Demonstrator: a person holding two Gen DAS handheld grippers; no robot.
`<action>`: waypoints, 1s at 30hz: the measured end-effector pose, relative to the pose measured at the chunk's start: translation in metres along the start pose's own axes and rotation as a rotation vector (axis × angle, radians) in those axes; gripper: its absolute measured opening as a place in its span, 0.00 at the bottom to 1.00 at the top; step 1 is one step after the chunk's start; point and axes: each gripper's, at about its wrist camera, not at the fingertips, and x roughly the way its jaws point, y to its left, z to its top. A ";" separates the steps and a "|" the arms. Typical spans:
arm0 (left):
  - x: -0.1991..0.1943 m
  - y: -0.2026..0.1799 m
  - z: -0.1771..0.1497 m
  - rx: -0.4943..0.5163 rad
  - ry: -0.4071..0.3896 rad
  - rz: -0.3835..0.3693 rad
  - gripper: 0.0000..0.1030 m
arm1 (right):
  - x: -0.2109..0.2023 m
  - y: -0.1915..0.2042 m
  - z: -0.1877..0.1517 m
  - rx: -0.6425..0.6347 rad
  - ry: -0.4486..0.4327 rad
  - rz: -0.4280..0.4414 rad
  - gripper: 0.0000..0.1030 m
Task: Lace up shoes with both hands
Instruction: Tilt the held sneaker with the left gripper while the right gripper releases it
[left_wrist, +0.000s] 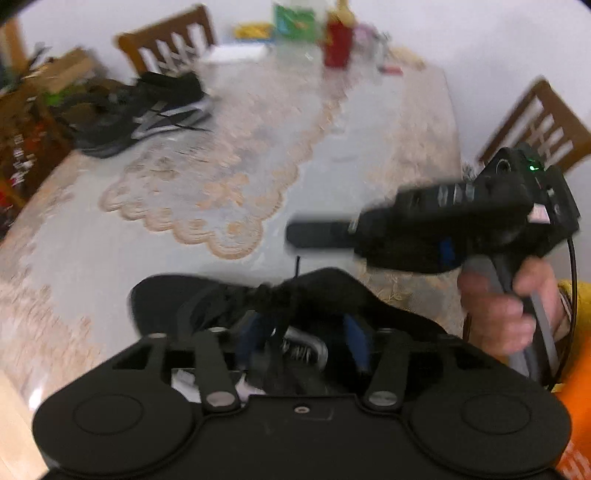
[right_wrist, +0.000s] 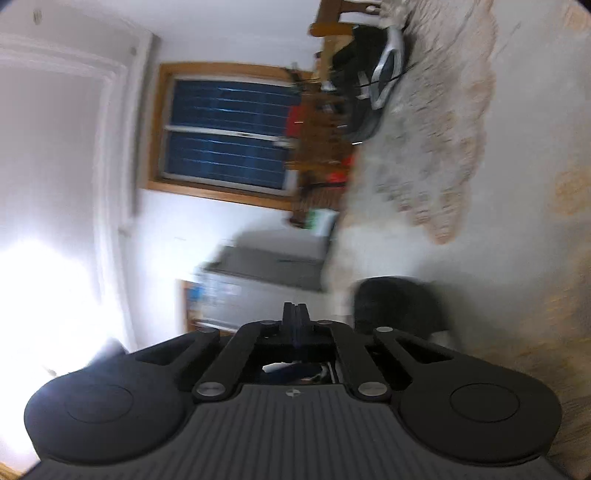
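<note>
The left claw (left_wrist: 301, 332) stands partly open over the black low-cut fabric shoe (left_wrist: 236, 306) at six o'clock on the pale lace-covered surface (left_wrist: 258, 155), its blue-padded fingers either side of the bunched black laces (left_wrist: 275, 295) without pinching them. The right claw (left_wrist: 295, 234), jaws pressed together on nothing visible, points level at three o'clock, gripped by a bare hand (left_wrist: 506, 310). The lacing step seems midway; next, either claw must regrasp a lace end.

Soft, even indoor light on the desk (left_wrist: 258, 240) — motion blur smearing the chairs and clutter at the far end. Blown-out white glare at the lower left of the right wrist view, dark window (right_wrist: 229, 133) beside — fisheye bending and dark corners throughout.
</note>
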 end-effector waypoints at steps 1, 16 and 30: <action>-0.010 0.000 -0.007 -0.027 -0.023 0.012 0.53 | -0.001 0.008 0.002 -0.014 -0.013 0.014 0.00; -0.034 0.018 -0.093 -0.479 -0.160 0.015 0.59 | -0.003 0.038 -0.021 -0.187 -0.013 -0.421 0.50; -0.039 -0.022 -0.083 -0.894 -0.284 0.242 0.62 | 0.040 0.090 0.053 -0.184 0.350 0.015 0.05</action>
